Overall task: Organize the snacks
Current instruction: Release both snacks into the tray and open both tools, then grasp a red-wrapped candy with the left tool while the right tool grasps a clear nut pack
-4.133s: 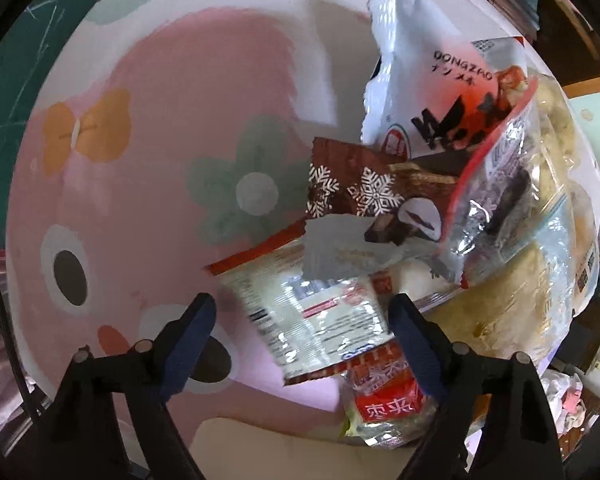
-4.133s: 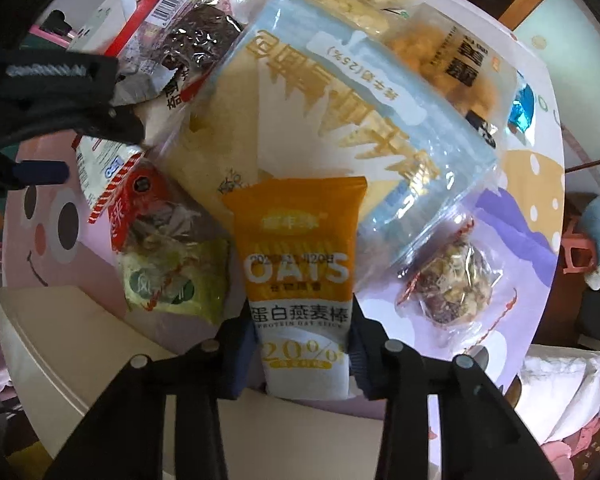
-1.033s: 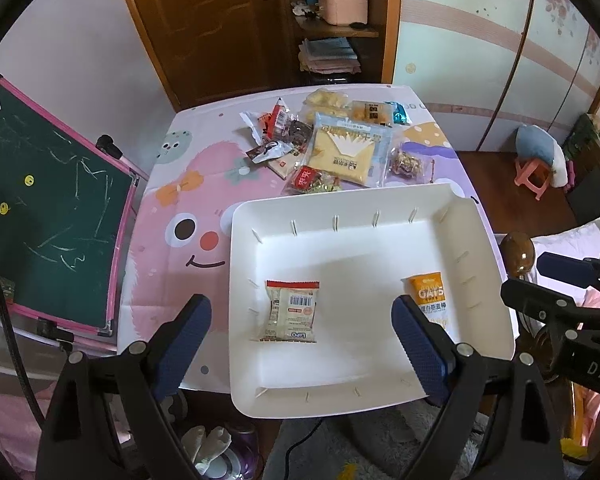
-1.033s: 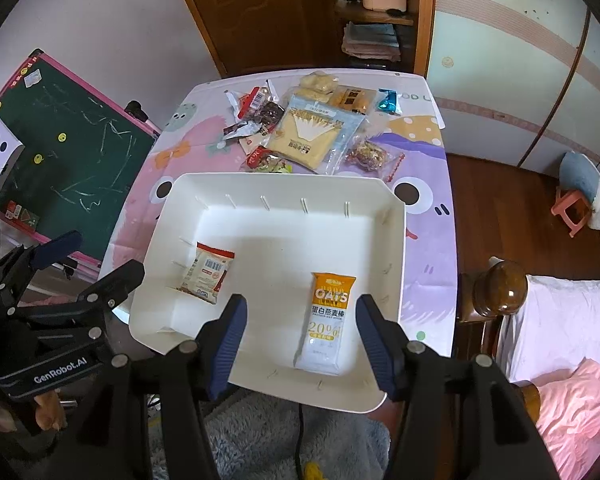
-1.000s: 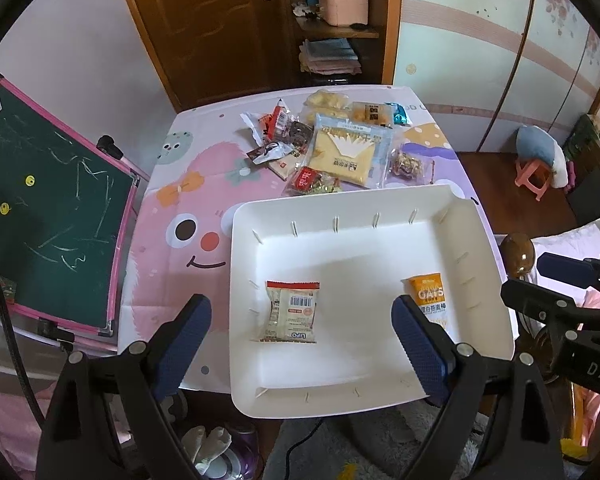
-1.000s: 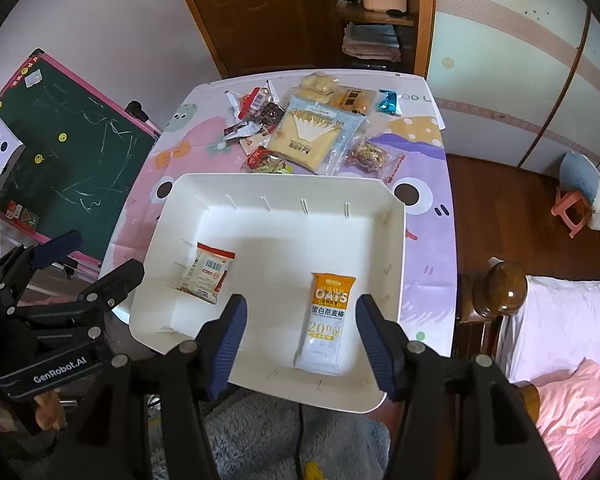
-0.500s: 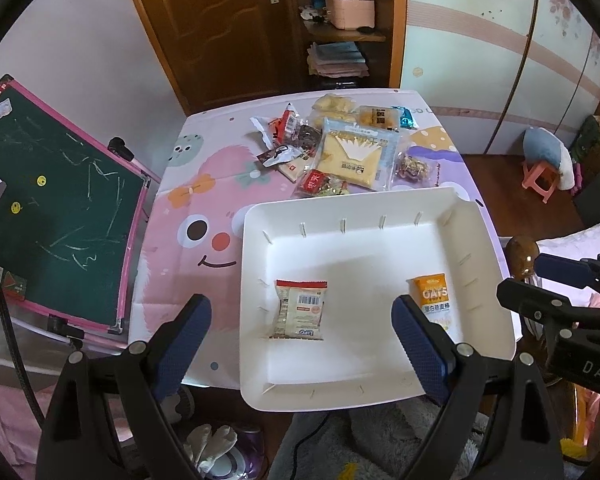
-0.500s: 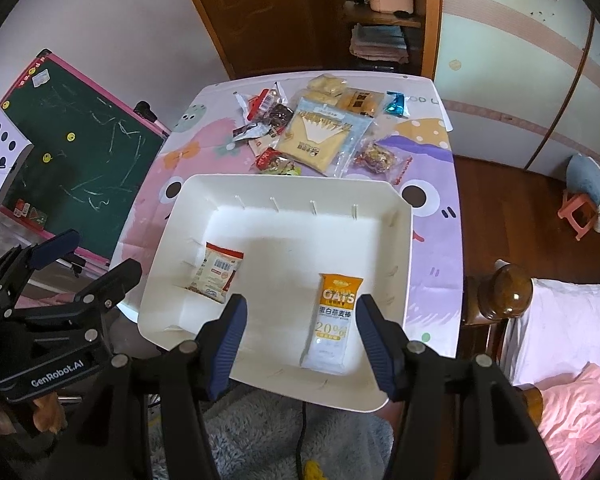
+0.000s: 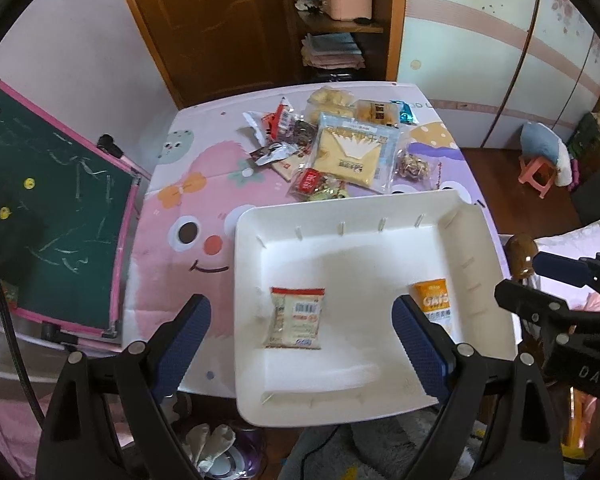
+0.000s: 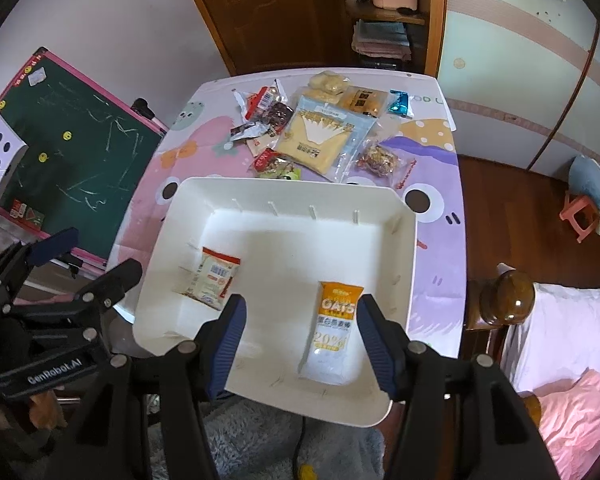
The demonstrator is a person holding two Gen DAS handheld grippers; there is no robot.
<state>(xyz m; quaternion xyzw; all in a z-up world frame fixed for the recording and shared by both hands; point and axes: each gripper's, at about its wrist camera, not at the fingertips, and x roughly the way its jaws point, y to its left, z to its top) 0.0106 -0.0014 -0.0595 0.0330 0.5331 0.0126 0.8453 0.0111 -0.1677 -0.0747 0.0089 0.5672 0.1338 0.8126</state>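
- Your left gripper (image 9: 300, 332) is spread wide and empty above the tray (image 9: 260, 216); the wafer pack (image 9: 296, 317) lies between its fingers.
- Your right gripper (image 10: 302, 340) is likewise open, and its view shows the whole oat bar (image 10: 334, 334), half hidden from the left.
- The remaining snacks (image 10: 320, 136) lie on the table beyond the tray.

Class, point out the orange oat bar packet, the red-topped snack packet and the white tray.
orange oat bar packet (image 10: 337, 307), right wrist view, printed front.
red-topped snack packet (image 9: 296, 318), left wrist view, barcode area.
white tray (image 10: 284, 186), right wrist view, far rim.
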